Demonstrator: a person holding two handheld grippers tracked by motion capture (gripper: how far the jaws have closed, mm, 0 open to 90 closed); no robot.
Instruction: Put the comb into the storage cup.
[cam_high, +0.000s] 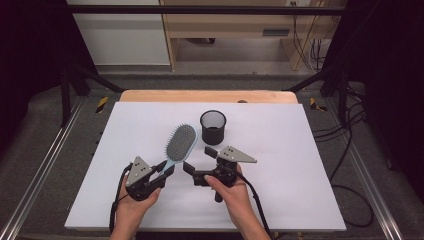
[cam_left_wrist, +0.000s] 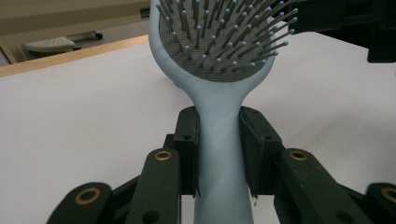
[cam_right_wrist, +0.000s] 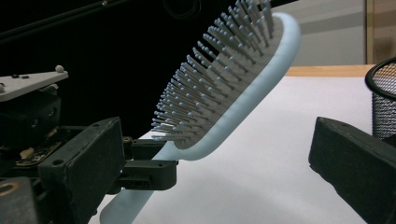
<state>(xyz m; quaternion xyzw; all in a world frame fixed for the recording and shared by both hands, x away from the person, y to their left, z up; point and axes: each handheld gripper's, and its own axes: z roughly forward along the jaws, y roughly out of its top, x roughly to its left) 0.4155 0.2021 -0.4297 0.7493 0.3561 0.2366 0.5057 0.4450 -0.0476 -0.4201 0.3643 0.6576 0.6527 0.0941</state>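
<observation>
Left gripper (cam_high: 167, 171) clamped on brush (cam_high: 180, 141) handle at frame centre, head raised off tabletop (cam_high: 300, 150) beside cup (cam_high: 213, 127); right gripper (cam_high: 200, 159) wide open nearby, likely to knock the head and twist brush loose.

A white sheet (cam_high: 280, 165) covers the table (cam_high: 210, 96), whose pale wood shows in a strip along the far edge. Grey floor (cam_high: 45, 150) lies on both sides, with a metal rail (cam_high: 35, 185) along each side and black cables (cam_high: 350, 150) trailing at the right. Beyond the far edge stand a white cabinet (cam_high: 120, 35) and a light wooden desk (cam_high: 230, 25). Black frame bars (cam_high: 200, 9) cross overhead.
</observation>
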